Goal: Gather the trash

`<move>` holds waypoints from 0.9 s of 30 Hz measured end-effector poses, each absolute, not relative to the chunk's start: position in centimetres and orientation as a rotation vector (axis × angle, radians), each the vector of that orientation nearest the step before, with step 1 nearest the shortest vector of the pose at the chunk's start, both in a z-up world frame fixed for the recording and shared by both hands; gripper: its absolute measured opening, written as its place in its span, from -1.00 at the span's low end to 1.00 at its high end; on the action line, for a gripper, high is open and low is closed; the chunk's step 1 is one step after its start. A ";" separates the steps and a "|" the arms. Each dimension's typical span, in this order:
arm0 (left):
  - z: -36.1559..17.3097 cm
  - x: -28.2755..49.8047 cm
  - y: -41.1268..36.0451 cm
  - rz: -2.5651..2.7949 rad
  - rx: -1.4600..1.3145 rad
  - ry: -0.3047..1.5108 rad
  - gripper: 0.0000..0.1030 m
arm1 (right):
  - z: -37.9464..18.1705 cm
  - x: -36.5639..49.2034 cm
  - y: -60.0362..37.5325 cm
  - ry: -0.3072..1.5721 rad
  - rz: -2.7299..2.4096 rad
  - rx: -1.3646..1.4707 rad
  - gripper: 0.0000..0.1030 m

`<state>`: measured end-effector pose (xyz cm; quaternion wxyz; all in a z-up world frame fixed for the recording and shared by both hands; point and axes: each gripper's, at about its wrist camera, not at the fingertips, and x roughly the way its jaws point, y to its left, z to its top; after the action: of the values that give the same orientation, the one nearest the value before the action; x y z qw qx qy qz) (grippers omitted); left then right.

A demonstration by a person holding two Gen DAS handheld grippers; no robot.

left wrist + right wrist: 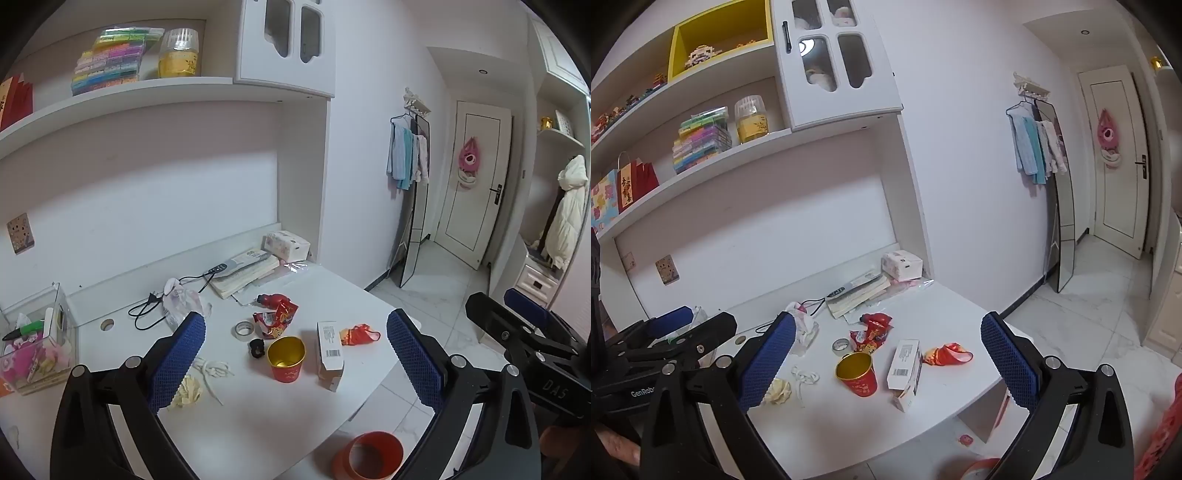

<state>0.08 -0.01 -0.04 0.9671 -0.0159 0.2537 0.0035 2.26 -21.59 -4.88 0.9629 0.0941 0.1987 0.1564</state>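
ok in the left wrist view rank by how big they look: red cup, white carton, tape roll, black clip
1. white carton
2. red cup, close behind the carton
3. tape roll
4. black clip, smallest; it sits a bit nearer than the tape, so that pair is less sure.

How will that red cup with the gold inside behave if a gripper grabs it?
The red cup looks like thin paper, so probably light and crushable. It stands upright and appears empty, so a sideways nudge would likely tip it, then roll it.
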 end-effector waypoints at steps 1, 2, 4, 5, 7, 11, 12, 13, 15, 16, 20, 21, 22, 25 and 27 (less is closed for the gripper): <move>0.0 0.1 0.0 0.008 -0.031 0.514 0.89 | -4.9 2.3 -21.8 0.404 0.313 0.192 0.91; 0.0 0.1 0.0 0.009 -0.030 0.513 0.89 | -4.8 2.2 -21.6 0.392 0.321 0.176 0.91; 0.0 0.1 0.0 0.007 -0.032 0.510 0.89 | -4.7 2.2 -21.7 0.392 0.319 0.179 0.91; 0.0 0.1 0.0 0.007 -0.032 0.510 0.89 | -4.7 2.2 -21.6 0.391 0.316 0.179 0.91; 0.0 0.0 0.1 0.004 -0.032 0.509 0.89 | -4.8 2.2 -21.7 0.391 0.315 0.185 0.91; -0.8 0.1 0.0 0.002 -0.033 0.512 0.89 | -4.9 2.1 -21.9 0.390 0.317 0.197 0.91; -0.9 0.1 0.0 0.001 -0.033 0.512 0.89 | -4.9 2.1 -21.8 0.391 0.317 0.199 0.91; -1.0 0.0 0.1 -0.002 -0.033 0.513 0.89 | -4.9 2.1 -21.8 0.392 0.318 0.200 0.91; -1.1 -0.4 -0.2 0.001 -0.032 0.515 0.89 | -5.0 2.0 -21.7 0.392 0.316 0.200 0.91; -1.2 -0.4 -0.2 -0.003 -0.032 0.515 0.89 | -4.9 1.9 -21.6 0.391 0.316 0.201 0.91; -1.0 0.0 0.0 -0.005 -0.032 0.519 0.89 | -4.9 2.3 -22.1 0.402 0.315 0.205 0.91; -1.0 0.0 0.0 -0.005 -0.030 0.520 0.89 | -4.8 2.3 -22.1 0.402 0.314 0.206 0.91; -0.9 0.1 0.0 -0.003 -0.031 0.520 0.89 | -4.8 2.3 -22.1 0.402 0.315 0.207 0.91; -1.1 0.1 0.0 -0.002 -0.029 0.522 0.89 | -4.8 2.4 -22.1 0.404 0.316 0.206 0.91; -1.2 0.1 0.0 -0.003 -0.028 0.523 0.89 | -5.0 2.4 -22.1 0.403 0.316 0.207 0.91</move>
<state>0.09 -0.03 -1.15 0.9659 -0.0138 0.2584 -0.0017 2.41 -22.08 -4.95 0.9621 0.1022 0.1991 0.1560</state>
